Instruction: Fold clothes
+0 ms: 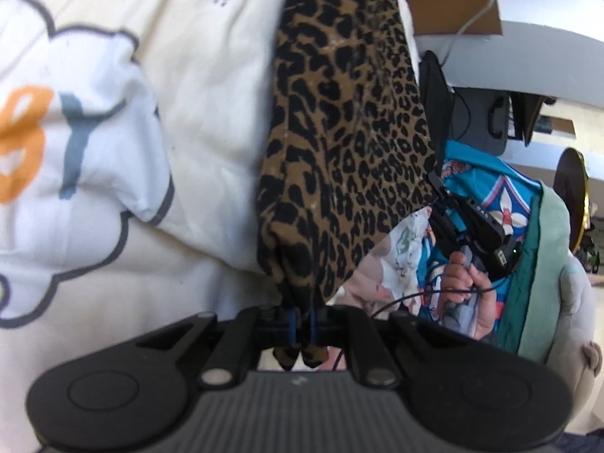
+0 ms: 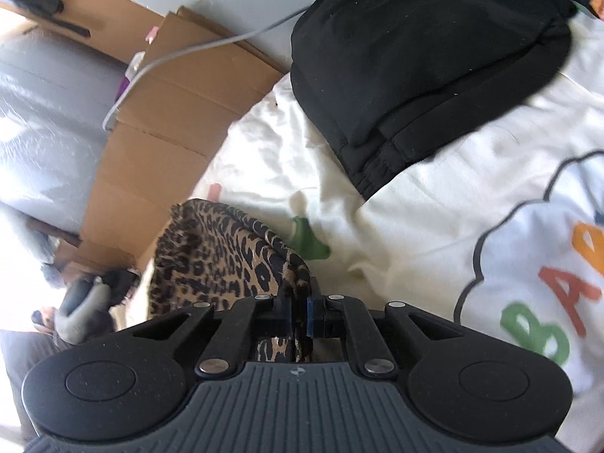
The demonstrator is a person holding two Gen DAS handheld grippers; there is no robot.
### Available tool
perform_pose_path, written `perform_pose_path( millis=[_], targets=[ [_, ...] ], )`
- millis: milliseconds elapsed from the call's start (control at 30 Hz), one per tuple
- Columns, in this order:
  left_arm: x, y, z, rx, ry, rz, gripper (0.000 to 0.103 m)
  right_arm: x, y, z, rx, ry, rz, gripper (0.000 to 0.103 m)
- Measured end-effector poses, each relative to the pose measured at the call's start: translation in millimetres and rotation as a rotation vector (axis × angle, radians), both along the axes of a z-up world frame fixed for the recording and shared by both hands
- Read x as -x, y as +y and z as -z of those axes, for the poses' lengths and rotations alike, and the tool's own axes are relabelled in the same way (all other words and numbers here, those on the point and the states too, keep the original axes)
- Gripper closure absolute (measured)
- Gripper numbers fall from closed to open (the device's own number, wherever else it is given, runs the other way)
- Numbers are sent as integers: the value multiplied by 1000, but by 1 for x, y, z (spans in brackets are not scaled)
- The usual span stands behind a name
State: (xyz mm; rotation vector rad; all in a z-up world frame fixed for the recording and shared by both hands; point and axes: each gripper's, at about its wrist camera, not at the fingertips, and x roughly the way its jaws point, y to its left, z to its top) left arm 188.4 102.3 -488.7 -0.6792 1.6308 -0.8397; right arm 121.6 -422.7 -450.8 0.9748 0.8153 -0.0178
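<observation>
A leopard-print garment (image 1: pixel 339 132) hangs stretched in the air over the white bedspread (image 1: pixel 211 113). My left gripper (image 1: pixel 302 324) is shut on one bunched end of it. In the left wrist view the right gripper (image 1: pixel 434 177) pinches the garment's far edge, with a hand (image 1: pixel 468 287) on its handle. In the right wrist view my right gripper (image 2: pixel 298 317) is shut on the leopard-print garment (image 2: pixel 222 253), which bulges to the left of the jaws. A folded black garment (image 2: pixel 422 64) lies on the white bedspread (image 2: pixel 415 234) ahead.
The bedspread has a cloud print with coloured letters (image 2: pixel 558 287). Flattened cardboard (image 2: pixel 166 120) and a grey cable (image 2: pixel 211 45) lie beside the bed. A person in a blue patterned top (image 1: pixel 490 196) stands on the right of the left wrist view. A plush toy (image 1: pixel 581 302) sits at the far right.
</observation>
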Motion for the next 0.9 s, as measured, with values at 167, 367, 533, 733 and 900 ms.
perform_pose_path(
  millis=[167,367,533,733,900],
  targets=[
    [-11,17,-18,-34,-21,45,97,22,6,-5,-39,47,14,98],
    [-23,34,-29,-77,-46,80,97,49,19,-4,-56,89,-7,98],
    [-32,40,-41,-167,-86,126,97,73,36,2,-90,127,-25,98],
    [-38,53,-50,-202,-86,121,97,87,48,4,-124,162,-75,98],
    [-57,50,-58,-247,-113,119,97,90,63,7,-88,178,-134,98]
  ],
)
